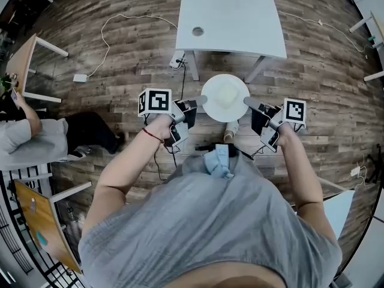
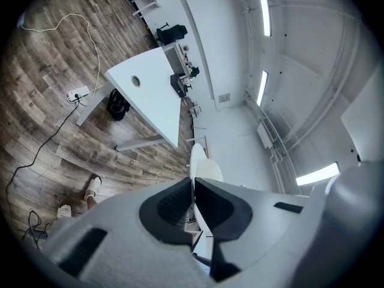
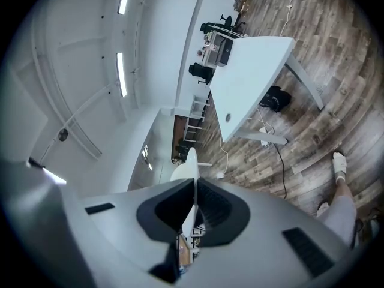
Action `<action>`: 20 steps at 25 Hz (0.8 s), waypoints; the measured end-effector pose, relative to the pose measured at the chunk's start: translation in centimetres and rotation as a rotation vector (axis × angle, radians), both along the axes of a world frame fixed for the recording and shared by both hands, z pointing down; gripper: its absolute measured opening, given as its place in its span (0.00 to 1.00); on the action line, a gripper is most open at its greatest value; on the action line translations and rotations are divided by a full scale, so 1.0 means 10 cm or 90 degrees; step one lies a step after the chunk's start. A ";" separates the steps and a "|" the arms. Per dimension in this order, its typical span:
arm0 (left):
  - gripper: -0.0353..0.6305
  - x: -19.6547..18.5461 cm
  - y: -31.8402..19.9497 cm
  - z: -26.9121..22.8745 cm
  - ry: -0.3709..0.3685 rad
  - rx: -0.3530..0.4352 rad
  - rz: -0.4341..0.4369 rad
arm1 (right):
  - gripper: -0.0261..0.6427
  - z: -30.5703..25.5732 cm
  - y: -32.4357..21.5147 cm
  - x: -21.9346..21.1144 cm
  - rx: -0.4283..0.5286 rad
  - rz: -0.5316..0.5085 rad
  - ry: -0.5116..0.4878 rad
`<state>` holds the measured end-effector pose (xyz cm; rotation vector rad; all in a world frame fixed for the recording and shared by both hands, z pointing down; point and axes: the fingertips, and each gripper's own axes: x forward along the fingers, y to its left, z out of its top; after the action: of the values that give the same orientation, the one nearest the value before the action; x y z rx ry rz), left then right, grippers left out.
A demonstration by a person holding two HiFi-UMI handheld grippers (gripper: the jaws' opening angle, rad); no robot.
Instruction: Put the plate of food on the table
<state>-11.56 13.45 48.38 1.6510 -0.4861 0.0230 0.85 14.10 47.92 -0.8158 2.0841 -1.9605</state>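
A round white plate [image 1: 225, 97] with a pale mound of food on it hangs in the air over the wooden floor, just short of the white table [image 1: 231, 17]. My left gripper [image 1: 201, 100] is shut on the plate's left rim and my right gripper [image 1: 247, 102] is shut on its right rim. In the left gripper view the plate [image 2: 198, 165] shows edge-on, running up from between the jaws of my left gripper [image 2: 193, 204]. In the right gripper view the plate [image 3: 189, 164] is likewise a thin edge rising from my right gripper [image 3: 195, 212].
The white table has a round cable hole [image 1: 197, 32] near its front left corner and angled legs [image 1: 195, 65]. A power strip and white cable [image 1: 176, 59] lie on the floor beside it. A seated person [image 1: 42, 137] is at the left, by a wooden table [image 1: 23, 62].
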 end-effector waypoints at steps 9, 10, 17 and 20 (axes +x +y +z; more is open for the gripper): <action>0.10 0.24 -0.61 0.01 0.000 0.014 -0.010 | 0.09 -0.01 -0.62 0.23 0.015 -0.012 0.011; 0.10 0.24 -0.62 0.01 0.001 0.017 -0.010 | 0.09 -0.01 -0.62 0.24 0.019 -0.013 0.014; 0.10 0.73 -1.26 -0.01 -0.007 0.012 -0.016 | 0.09 -0.03 -1.28 0.73 0.018 -0.019 0.011; 0.10 0.91 -1.50 -0.03 -0.012 0.010 -0.024 | 0.09 -0.04 -1.54 0.92 0.017 -0.027 0.012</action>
<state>-2.45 -1.55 48.08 1.6577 -0.5321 0.0064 10.04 -1.26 47.52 -0.7951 2.1512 -1.9488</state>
